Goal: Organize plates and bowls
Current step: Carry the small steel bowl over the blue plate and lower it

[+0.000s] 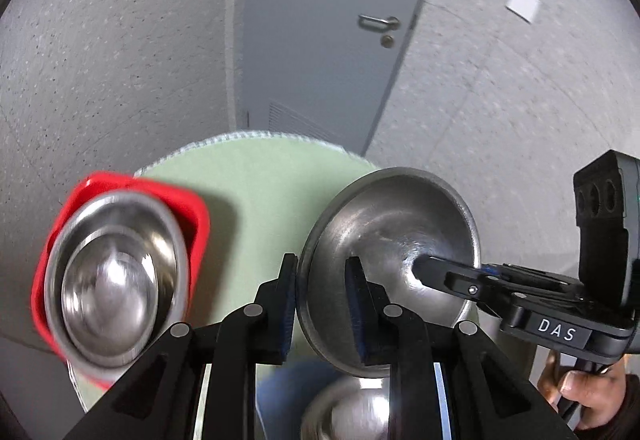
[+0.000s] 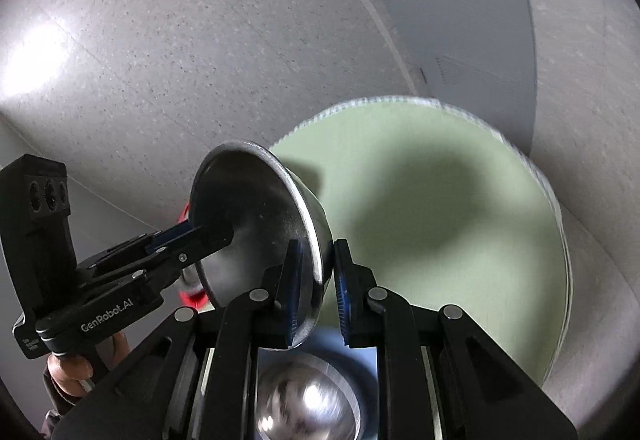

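Observation:
A steel bowl [image 1: 384, 240] hangs tilted in the air above the round green table [image 1: 256, 200], held from both sides. My left gripper [image 1: 322, 268] is shut on its near rim, one pad inside and one outside. My right gripper [image 1: 424, 272] comes in from the right and is clamped on the opposite rim. In the right wrist view that gripper [image 2: 318, 252] pinches the bowl [image 2: 256, 208] at its edge, while the left gripper [image 2: 216, 236] reaches in from the left. Below me another steel bowl [image 2: 308, 408] rests on a blue plate [image 2: 360, 360].
A red square plate [image 1: 196, 216] at the table's left carries two nested steel bowls [image 1: 116, 280]. Grey speckled floor [image 1: 120, 60] surrounds the table, and a grey door [image 1: 320, 40] stands behind. A hand [image 1: 580, 388] grips the right tool's handle.

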`<state>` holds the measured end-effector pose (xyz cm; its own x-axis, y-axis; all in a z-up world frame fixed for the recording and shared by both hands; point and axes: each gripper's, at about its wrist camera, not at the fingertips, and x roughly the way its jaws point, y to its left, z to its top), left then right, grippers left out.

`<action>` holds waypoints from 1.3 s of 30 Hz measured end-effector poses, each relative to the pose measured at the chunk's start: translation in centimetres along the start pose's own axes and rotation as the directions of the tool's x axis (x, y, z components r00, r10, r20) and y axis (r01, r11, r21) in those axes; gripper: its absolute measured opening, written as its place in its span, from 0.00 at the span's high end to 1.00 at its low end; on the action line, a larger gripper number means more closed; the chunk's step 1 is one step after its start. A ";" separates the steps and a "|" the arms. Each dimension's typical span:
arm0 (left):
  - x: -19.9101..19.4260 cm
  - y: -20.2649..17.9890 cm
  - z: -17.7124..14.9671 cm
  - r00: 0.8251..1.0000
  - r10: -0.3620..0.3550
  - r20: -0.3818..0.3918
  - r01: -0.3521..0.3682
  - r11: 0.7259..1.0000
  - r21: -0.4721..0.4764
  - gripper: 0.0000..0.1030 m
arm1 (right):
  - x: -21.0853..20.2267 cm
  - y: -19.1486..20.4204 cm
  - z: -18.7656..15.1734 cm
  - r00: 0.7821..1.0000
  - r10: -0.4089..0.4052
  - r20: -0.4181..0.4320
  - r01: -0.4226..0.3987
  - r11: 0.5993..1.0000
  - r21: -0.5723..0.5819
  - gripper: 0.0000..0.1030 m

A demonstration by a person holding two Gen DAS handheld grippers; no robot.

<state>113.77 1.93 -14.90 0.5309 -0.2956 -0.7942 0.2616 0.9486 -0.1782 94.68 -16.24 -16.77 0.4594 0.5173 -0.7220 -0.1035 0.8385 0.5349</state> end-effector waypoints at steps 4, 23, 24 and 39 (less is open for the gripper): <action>-2.4 -0.4 -4.7 0.999 -0.018 -0.032 0.019 0.999 0.026 0.81 | -0.5 0.2 -4.6 0.999 -0.031 -0.027 0.031 0.999 0.030 0.85; 2.6 1.9 -10.0 0.978 -0.068 -0.199 0.062 0.997 -0.035 0.79 | 0.7 -1.2 -11.8 0.975 -0.185 -0.121 0.187 0.982 0.005 0.82; 2.7 2.0 -10.0 0.978 -0.075 -0.193 0.069 0.997 -0.040 0.79 | 0.7 -1.3 -11.9 0.975 -0.188 -0.121 0.189 0.982 0.004 0.82; 1.1 2.5 -10.1 0.991 -0.098 -0.087 0.094 0.994 -0.050 0.22 | -1.4 -0.7 -11.6 0.979 -0.199 -0.054 0.198 0.980 -0.022 0.68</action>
<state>106.86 5.10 -22.14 0.4309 -0.3764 -0.8202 0.2694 0.9211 -0.2812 83.87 -15.61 -21.20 0.4227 0.3485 -0.8366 -0.0295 0.9279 0.3716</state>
